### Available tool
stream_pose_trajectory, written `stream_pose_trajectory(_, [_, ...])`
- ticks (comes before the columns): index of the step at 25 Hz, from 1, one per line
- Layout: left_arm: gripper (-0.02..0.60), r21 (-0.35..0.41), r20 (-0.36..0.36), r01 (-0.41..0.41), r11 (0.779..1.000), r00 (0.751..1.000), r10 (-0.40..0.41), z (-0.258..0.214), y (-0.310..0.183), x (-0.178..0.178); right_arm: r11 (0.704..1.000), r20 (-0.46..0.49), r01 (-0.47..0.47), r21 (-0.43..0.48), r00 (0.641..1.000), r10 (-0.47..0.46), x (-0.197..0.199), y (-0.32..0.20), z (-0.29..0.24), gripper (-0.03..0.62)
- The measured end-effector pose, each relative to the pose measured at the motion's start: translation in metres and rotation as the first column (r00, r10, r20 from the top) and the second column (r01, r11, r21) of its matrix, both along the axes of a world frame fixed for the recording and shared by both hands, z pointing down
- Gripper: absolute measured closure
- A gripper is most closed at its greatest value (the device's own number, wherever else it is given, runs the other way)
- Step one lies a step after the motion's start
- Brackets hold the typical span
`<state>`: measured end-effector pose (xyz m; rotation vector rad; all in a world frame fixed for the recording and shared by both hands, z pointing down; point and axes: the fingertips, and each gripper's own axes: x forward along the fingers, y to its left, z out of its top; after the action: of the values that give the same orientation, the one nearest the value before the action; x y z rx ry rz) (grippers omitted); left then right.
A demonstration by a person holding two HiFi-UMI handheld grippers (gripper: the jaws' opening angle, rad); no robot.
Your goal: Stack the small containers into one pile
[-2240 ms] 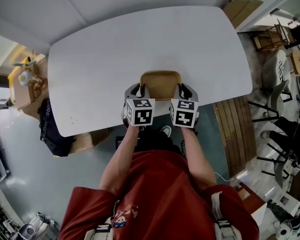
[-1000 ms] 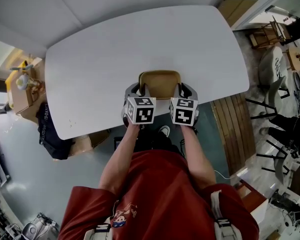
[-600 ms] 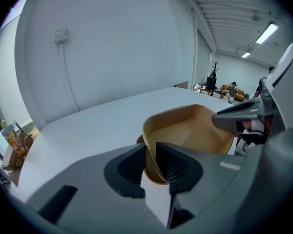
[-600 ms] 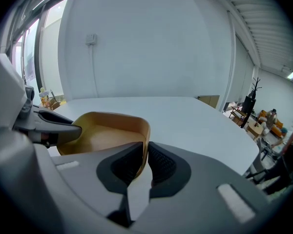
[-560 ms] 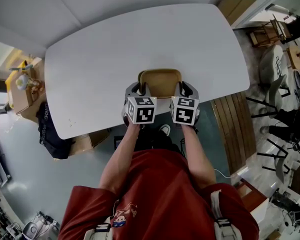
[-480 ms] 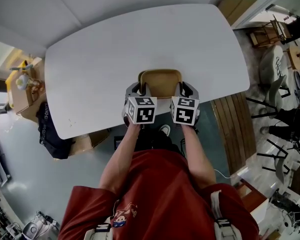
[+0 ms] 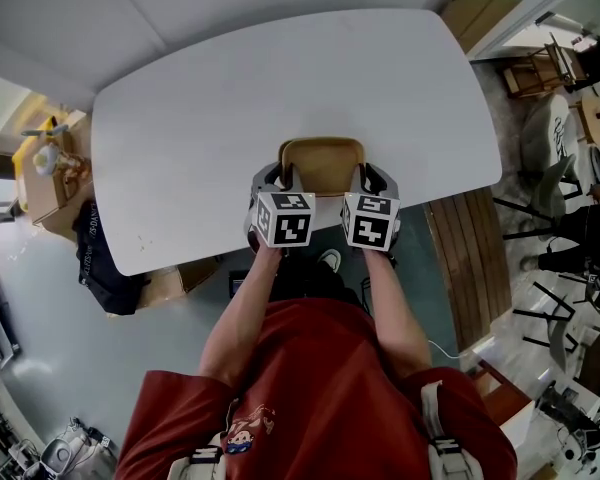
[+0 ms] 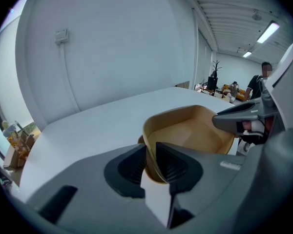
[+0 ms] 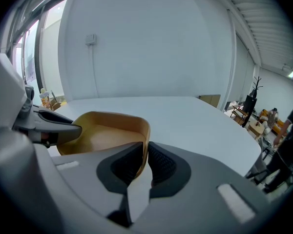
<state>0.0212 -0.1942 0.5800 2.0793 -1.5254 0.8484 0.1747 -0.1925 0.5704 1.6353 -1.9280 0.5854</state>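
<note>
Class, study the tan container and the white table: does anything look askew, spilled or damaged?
Nothing stands out. The tan rounded-square container is held level and empty at the white table's near edge, with the left claw and the right claw each clamped on one side wall.

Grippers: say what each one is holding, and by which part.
Both hold the same tan container. The left gripper is clamped on its left side wall at the rim, the right gripper on its right side wall.
</note>
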Motion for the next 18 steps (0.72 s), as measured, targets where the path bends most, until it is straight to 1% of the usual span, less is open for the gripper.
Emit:
stream_pose_trajectory(10, [0.515,0.007,0.003,0.028,1.0,1.0,-0.028,-0.003,-0.006,-0.014,1.0,0.007,0.024,0.009,1.0,-0.024,-0.013,-0.008,-0.001,0.559])
stream_pose_trajectory(18, [0.514,-0.037,0.016,0.023,0.999,1.0,-0.023,0.011,-0.008,-0.015,0.998,0.0,0.042,-0.04,0.999,-0.042,-0.015,-0.01,0.013,0.556])
